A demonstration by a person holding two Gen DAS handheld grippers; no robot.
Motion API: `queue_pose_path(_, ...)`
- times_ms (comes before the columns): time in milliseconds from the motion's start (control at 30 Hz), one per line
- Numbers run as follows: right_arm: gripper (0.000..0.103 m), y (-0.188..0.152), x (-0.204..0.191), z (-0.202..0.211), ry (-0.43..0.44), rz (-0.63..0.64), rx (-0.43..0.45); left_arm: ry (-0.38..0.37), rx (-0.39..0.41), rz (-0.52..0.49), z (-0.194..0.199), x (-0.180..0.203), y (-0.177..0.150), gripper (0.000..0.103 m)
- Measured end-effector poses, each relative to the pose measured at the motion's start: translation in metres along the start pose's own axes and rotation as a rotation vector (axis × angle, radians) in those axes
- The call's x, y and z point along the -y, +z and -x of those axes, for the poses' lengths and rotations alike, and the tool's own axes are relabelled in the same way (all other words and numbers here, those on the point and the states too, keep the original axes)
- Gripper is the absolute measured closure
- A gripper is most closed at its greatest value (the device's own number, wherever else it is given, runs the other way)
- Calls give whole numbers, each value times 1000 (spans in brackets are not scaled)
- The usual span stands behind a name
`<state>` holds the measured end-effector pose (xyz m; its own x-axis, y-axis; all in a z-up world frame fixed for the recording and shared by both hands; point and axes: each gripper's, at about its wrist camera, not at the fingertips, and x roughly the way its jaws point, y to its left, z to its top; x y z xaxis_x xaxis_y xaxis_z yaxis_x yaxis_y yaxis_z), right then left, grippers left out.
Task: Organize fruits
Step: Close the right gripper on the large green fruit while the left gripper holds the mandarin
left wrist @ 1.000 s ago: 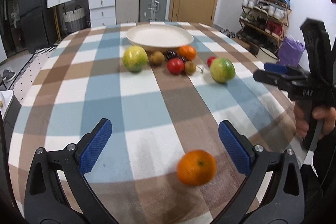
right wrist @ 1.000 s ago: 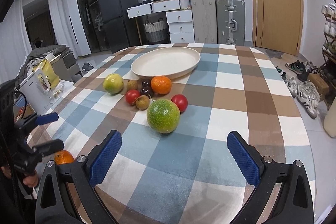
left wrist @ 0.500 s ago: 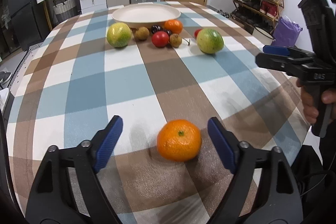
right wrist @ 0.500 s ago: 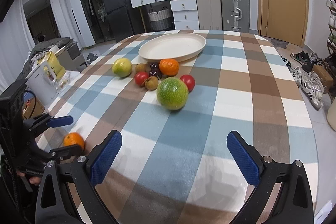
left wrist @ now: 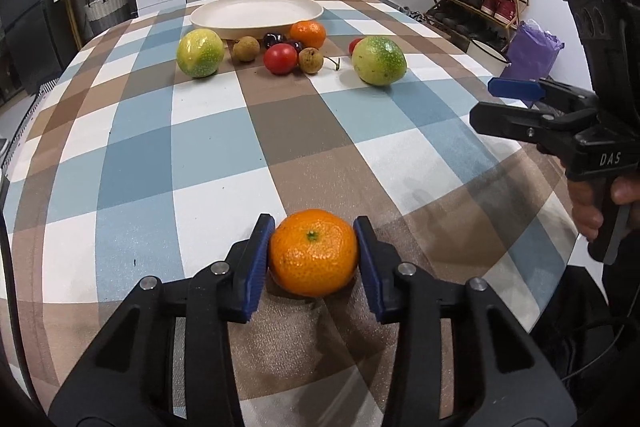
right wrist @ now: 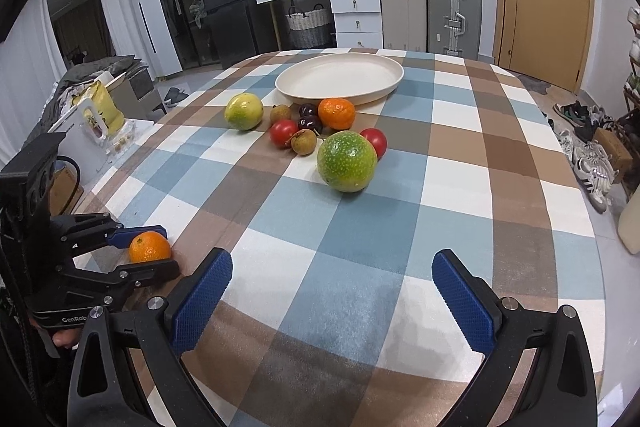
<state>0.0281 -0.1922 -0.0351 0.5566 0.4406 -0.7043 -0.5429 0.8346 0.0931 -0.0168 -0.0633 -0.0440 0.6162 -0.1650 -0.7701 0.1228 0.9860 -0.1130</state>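
Grasp phase of the fruit-sorting task, read from left to right. Left gripper (left wrist: 314, 259): its blue pads bracket the near tangerine (left wrist: 313, 253), which rests on the checked tablecloth (left wrist: 208, 155) close to the near edge of the table; the jaws are closing and both pads appear to touch the peel, though the fruit is not yet lifted. Centre, far side of the table: the cream plate (left wrist: 256, 11) stands empty, with the remaining fruit lying just in front of it, from a yellow-green fruit (left wrist: 200, 53) on the left, through small brown, dark and red fruits and a second tangerine (left wrist: 307, 33), to a larger green fruit (left wrist: 379, 60) on the right. Right gripper (right wrist: 332, 303): fingers wide apart, nothing between them, hovering over bare cloth and aimed toward the larger green fruit. Judged next requirement: a firm but gentle squeeze, a clean lift, then carriage across to the plate without brushing the cluster.
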Motion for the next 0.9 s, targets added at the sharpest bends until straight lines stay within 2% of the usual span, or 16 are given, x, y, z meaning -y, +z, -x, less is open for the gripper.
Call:
queue_pose_path(467,1,11,8,-10,13,-10,7,52,50,36,-3,-14,31,65)
queue_pose_path(900,1,31,18,-28,11,-34,14,84,84,61,-27,-26,72,65)
